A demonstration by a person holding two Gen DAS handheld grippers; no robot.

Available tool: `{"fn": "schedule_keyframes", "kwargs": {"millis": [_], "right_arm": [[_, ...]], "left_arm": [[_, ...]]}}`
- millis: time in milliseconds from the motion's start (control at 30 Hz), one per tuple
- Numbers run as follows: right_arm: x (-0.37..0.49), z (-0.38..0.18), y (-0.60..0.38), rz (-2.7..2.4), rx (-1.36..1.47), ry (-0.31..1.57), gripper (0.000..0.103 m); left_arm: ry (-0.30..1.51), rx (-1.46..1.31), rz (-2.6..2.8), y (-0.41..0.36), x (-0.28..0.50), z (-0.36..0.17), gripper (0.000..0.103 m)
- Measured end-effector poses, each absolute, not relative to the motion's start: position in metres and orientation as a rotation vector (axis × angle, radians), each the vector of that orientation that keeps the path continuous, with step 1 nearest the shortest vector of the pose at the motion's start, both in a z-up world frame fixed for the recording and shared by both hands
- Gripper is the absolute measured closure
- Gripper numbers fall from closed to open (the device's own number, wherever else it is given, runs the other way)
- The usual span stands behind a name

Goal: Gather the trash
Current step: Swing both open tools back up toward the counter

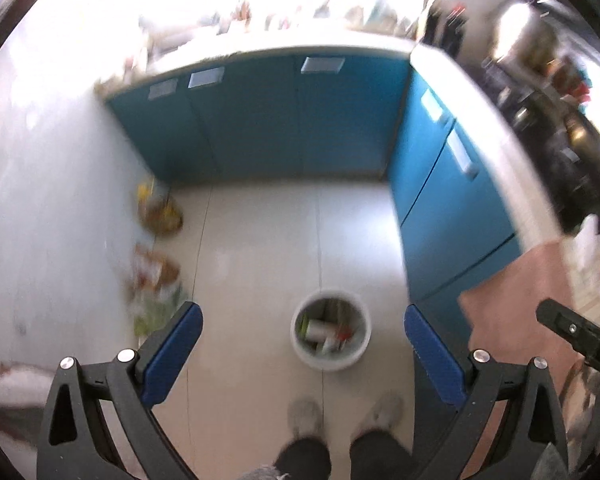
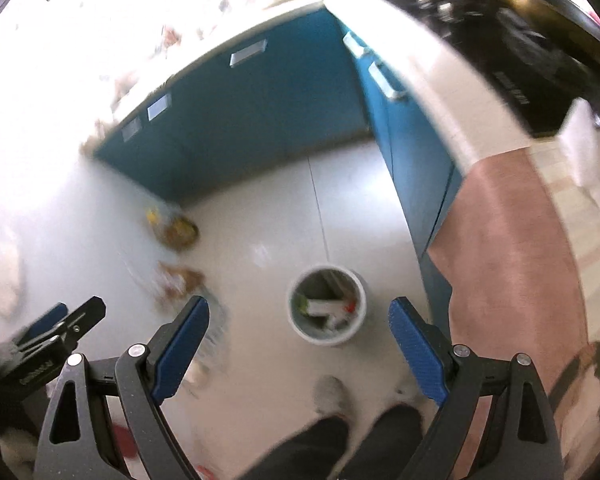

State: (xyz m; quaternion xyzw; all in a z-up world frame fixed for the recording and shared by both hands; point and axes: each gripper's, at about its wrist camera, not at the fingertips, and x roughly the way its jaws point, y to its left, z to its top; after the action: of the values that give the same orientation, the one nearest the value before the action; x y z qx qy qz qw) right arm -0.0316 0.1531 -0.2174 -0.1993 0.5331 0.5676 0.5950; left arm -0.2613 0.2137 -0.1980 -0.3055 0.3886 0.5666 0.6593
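Observation:
A white round bin (image 1: 331, 361) stands on the pale floor and holds several pieces of trash, among them a white bottle (image 1: 317, 329). It also shows in the right wrist view (image 2: 326, 337). My left gripper (image 1: 302, 316) is open and empty, held high above the floor with the bin between its blue pads. My right gripper (image 2: 299, 312) is open and empty, also above the bin. The right gripper's body shows at the right edge of the left wrist view (image 1: 576, 334). The left gripper shows at the left of the right wrist view (image 2: 52, 336).
Blue cabinets (image 1: 284, 120) line the back and right under a white counter (image 1: 472, 96) with cluttered items. A pink-brown cloth (image 2: 512, 264) hangs at the right. Bags of food (image 1: 156, 276) lie against the left wall. The person's legs and shoes (image 1: 344, 416) stand below the bin.

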Motion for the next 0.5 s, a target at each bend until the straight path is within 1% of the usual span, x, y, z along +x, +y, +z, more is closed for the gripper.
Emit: {"fn": "schedule_keyframes", "kwargs": {"millis": [67,133,233,367,500], "right_arm": [[-0.004,-0.198,0.14,1.301,-0.352,1.237,0.01],[0.032,-0.179,0.121,1.247,-0.26,1.218,0.01],[0.084,-0.168,0.093,1.156,-0.182,1.212,0.01],[0.155,-0.183,0.048,0.986,-0.111,1.241,0.011],[0.244,-0.205,-0.018,0.692,-0.039,1.227,0.011]], "left_arm": [[0.853,-0.63,1.259,0.218,-0.241,-0.18,0.0],[0.837,-0.578,1.205,0.225,-0.204,-0.164,0.0],[0.842,-0.525,1.12,0.233,-0.147,-0.151,0.0],[0.895,-0.489,0.984,0.23,-0.058,-0.147,0.0],[1.035,-0.421,0.851,0.223,0.052,-0.17,0.0]]}}
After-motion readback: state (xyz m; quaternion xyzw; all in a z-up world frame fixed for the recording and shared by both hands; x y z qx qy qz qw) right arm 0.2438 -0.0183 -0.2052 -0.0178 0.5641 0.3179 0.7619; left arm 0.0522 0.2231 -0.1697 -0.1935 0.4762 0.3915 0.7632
